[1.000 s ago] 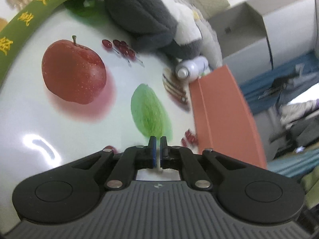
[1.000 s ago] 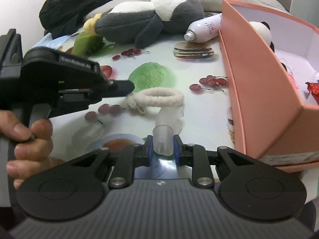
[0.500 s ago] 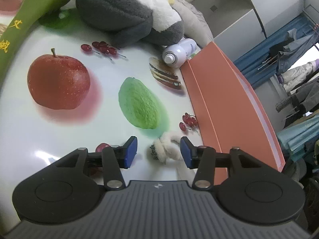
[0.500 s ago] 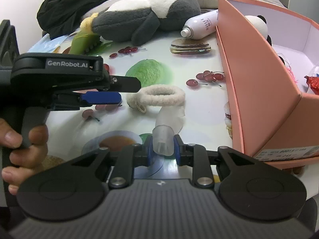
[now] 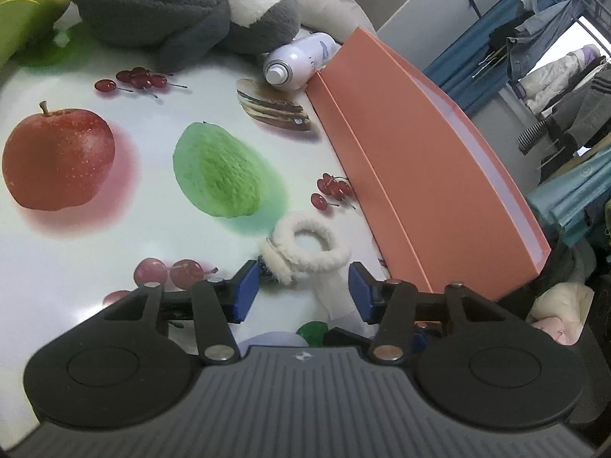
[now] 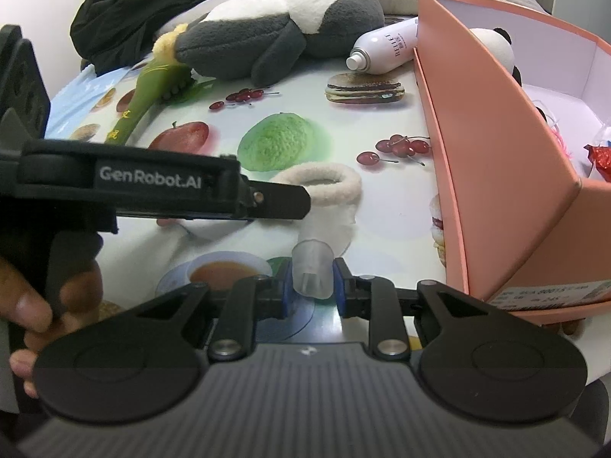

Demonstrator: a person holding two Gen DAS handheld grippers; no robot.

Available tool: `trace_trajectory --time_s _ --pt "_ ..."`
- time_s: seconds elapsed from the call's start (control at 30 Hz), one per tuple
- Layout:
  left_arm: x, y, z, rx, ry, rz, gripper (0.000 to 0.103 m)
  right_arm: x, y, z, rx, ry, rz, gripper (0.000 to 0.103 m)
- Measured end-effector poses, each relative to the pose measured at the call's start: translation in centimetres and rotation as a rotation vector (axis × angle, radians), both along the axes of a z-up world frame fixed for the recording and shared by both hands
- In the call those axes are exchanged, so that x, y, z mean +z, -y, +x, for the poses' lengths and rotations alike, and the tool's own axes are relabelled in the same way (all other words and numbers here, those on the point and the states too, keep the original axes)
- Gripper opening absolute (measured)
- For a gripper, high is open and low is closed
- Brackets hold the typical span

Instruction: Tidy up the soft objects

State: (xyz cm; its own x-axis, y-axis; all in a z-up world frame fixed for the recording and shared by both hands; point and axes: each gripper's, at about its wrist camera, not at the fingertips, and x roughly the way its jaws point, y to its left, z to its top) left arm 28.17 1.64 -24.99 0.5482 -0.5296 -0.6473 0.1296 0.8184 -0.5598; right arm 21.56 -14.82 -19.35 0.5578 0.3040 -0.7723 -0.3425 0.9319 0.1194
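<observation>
A white soft piece lies on the fruit-print tabletop, with a fluffy ring cuff (image 5: 332, 255) (image 6: 324, 183) at one end and a thin translucent end (image 6: 311, 267) at the other. My right gripper (image 6: 311, 286) is shut on that translucent end. My left gripper (image 5: 303, 284) (image 6: 303, 202) comes in from the left at table height. Its jaws are closing with the fluffy cuff between the blue pads, and the pads stand apart from it on both sides. A person's hand (image 6: 30, 305) holds the left gripper's handle.
A pink open box (image 5: 420, 191) (image 6: 496, 152) stands to the right, holding a panda plush (image 6: 492, 45) and small items. At the back lie a grey-and-white penguin plush (image 6: 275, 38), a green plush (image 6: 152, 91), a white spray bottle (image 6: 385, 49) and black clothing (image 6: 133, 26).
My left gripper went from shut to open, rolled, and moved to the fluffy cuff, which now sits between its pads. The right gripper kept still with its hold on the translucent end.
</observation>
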Motion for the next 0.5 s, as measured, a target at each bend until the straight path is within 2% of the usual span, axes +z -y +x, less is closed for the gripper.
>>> trace_trajectory --time_s 0.03,0.07,0.13,0.2,0.3,0.5 --pt "-0.11 0.08 0.07 0.000 -0.007 0.002 0.039 0.00 0.02 0.00 0.000 0.000 0.001 0.026" --pt "-0.22 0.08 0.09 0.005 -0.012 0.005 0.036 -0.01 0.07 0.01 0.000 0.000 0.001 0.026" --pt "-0.31 0.05 0.10 0.014 -0.016 0.011 0.023 -0.01 0.10 0.00 -0.002 -0.002 0.004 0.025" --pt "-0.45 -0.05 0.11 0.023 -0.024 0.020 0.015 -0.03 0.14 0.00 -0.003 -0.001 0.006 0.025" --pt "-0.45 -0.03 0.01 0.033 -0.019 0.031 0.009 -0.03 0.15 -0.01 -0.003 0.000 0.006 0.025" --pt "-0.23 0.03 -0.22 0.069 -0.006 0.062 0.009 0.16 0.44 -0.16 -0.007 0.000 0.014 0.025"
